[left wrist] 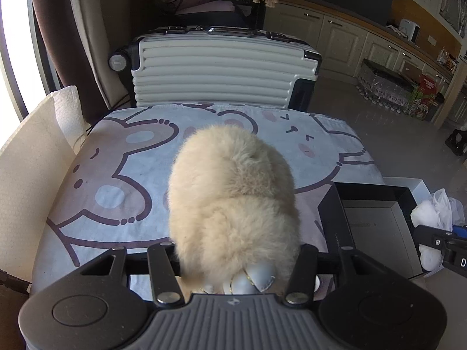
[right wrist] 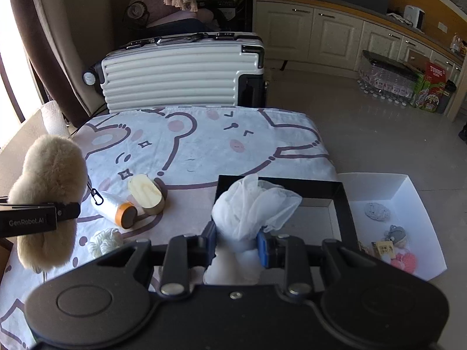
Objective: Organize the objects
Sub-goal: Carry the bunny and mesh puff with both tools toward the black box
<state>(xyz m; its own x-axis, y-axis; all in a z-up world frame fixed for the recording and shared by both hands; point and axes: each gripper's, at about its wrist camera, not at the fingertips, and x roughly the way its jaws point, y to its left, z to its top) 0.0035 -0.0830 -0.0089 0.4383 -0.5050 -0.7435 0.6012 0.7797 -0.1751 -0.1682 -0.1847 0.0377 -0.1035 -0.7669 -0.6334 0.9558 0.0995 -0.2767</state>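
A white ribbed suitcase (right wrist: 182,71) stands before cream cabinets (right wrist: 315,33), pale tiled floor (right wrist: 364,134), bright window left.

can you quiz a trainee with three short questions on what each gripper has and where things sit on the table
1. True or false: the left gripper is shut on the fluffy toy.
2. What does the right gripper hold? A) a bottle B) a white mesh bundle C) a brush
3. Fill in: the small trinkets lie in the ____ tray, right of the black box.

Key
1. True; the toy hangs clamped above the table.
2. B; the white mesh bundle sits between its blue pads, above the black box's near edge. The bottle and brush lie on the table.
3. White.
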